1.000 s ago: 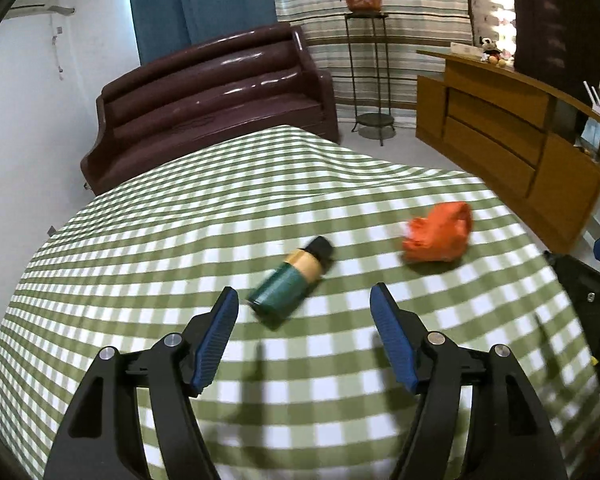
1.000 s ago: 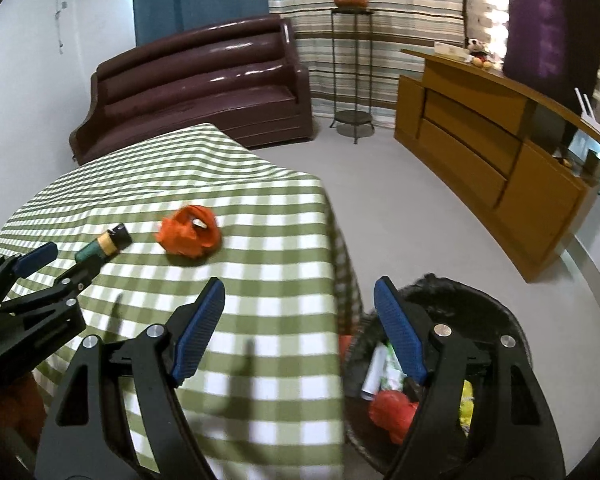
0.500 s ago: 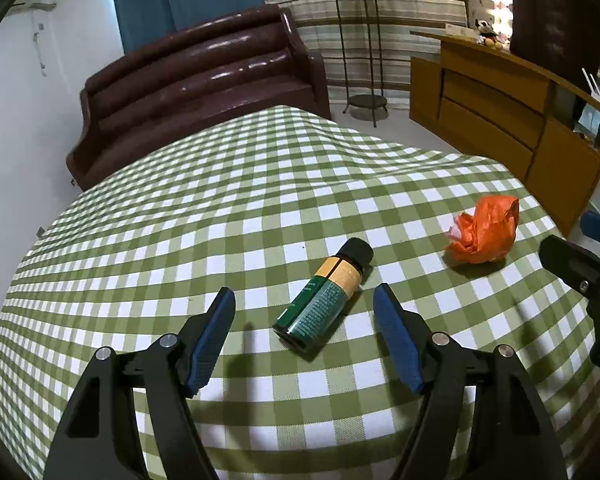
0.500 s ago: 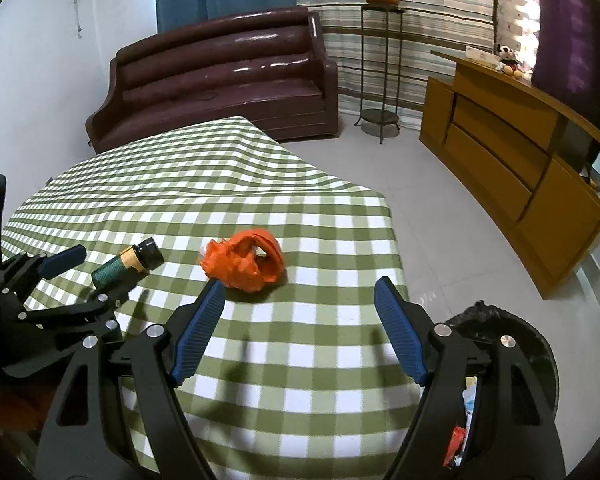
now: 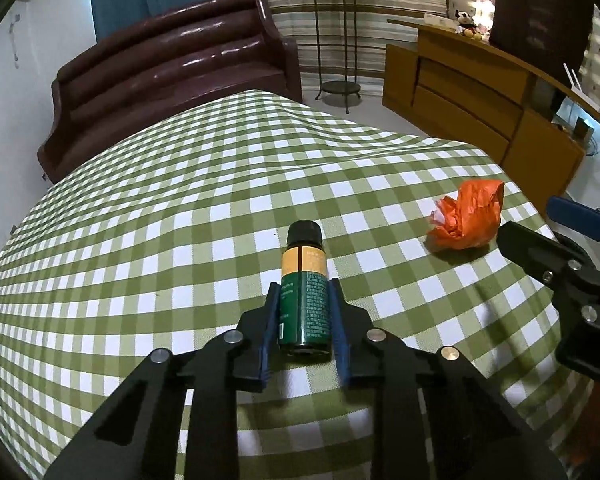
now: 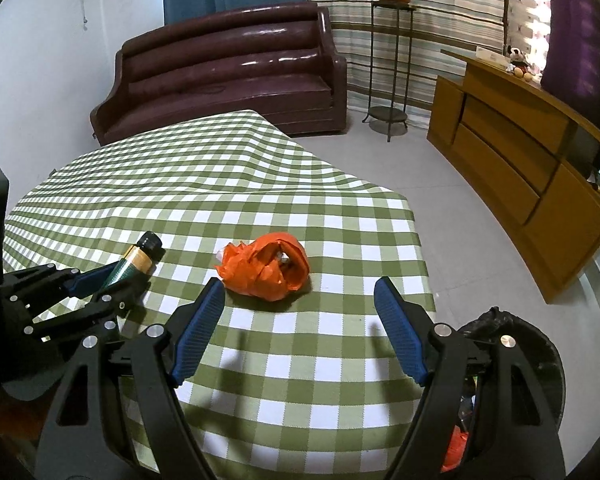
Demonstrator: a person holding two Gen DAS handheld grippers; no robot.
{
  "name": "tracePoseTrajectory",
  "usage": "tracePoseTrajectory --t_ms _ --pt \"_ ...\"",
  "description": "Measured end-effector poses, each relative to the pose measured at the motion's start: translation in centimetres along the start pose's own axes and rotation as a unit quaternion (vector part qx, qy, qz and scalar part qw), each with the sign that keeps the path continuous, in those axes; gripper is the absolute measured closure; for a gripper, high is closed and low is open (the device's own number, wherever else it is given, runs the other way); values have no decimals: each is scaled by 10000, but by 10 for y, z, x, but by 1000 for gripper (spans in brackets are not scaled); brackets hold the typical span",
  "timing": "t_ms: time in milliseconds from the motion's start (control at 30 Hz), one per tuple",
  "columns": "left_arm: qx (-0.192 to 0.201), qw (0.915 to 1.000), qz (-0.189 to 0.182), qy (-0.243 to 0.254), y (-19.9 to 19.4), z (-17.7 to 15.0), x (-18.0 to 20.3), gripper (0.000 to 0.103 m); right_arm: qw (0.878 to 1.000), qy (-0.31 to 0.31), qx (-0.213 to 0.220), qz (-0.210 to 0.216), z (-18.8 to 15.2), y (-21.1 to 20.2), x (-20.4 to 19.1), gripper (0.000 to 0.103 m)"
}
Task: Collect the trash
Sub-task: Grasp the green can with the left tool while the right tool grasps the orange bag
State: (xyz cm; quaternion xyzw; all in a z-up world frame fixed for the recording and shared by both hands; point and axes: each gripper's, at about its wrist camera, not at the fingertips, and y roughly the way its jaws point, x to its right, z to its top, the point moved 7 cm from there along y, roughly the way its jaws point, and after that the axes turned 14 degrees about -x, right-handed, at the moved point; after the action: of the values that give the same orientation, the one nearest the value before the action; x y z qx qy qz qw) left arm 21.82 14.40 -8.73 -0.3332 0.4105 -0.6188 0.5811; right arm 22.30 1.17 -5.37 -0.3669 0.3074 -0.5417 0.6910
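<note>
A green bottle (image 5: 303, 300) with an orange band and black cap lies on the green checked tablecloth (image 5: 180, 208). My left gripper (image 5: 303, 304) is shut on the bottle's lower body, cap pointing away; it also shows in the right wrist view (image 6: 100, 280), with the bottle (image 6: 138, 260). A crumpled orange plastic bag (image 6: 268, 266) lies on the cloth, just ahead of my right gripper (image 6: 300, 308), which is open and empty. The bag also shows in the left wrist view (image 5: 468, 216), with the right gripper (image 5: 540, 236) beside it.
A black-lined trash bin (image 6: 520, 360) with trash inside stands on the floor off the table's right front corner. A dark red sofa (image 6: 228, 72), a plant stand (image 6: 388, 60) and a wooden sideboard (image 6: 520, 168) stand beyond the table.
My left gripper moved forward and closed on the green bottle. My right gripper swung left from the bin, toward the orange bag.
</note>
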Motion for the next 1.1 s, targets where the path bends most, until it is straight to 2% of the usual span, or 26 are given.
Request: tracePoseTrajectory --t_ms 300,533,833,967,1000,1100 --pt "34 9998 56 -182 -4 -6 -11 78 10000 -41 -36 12 6 7 -5 28" --pt "85 9990 182 -407 -9 -11 -32 78 9997 -38 -235 15 17 23 -13 28" --pt "138 9967 356 -723 -11 -17 -66 78 9985 -150 -494 -181 22 40 -19 28" --pt "143 9958 382 -815 -12 -16 -70 78 9978 -255 -579 -198 20 43 -23 37" --pt "147 9956 385 -846 -12 -16 -72 78 9975 -288 -594 -237 20 44 -24 44" --pt "156 9951 366 -907 -12 -18 -75 78 9972 -290 -605 -329 19 45 -24 53"
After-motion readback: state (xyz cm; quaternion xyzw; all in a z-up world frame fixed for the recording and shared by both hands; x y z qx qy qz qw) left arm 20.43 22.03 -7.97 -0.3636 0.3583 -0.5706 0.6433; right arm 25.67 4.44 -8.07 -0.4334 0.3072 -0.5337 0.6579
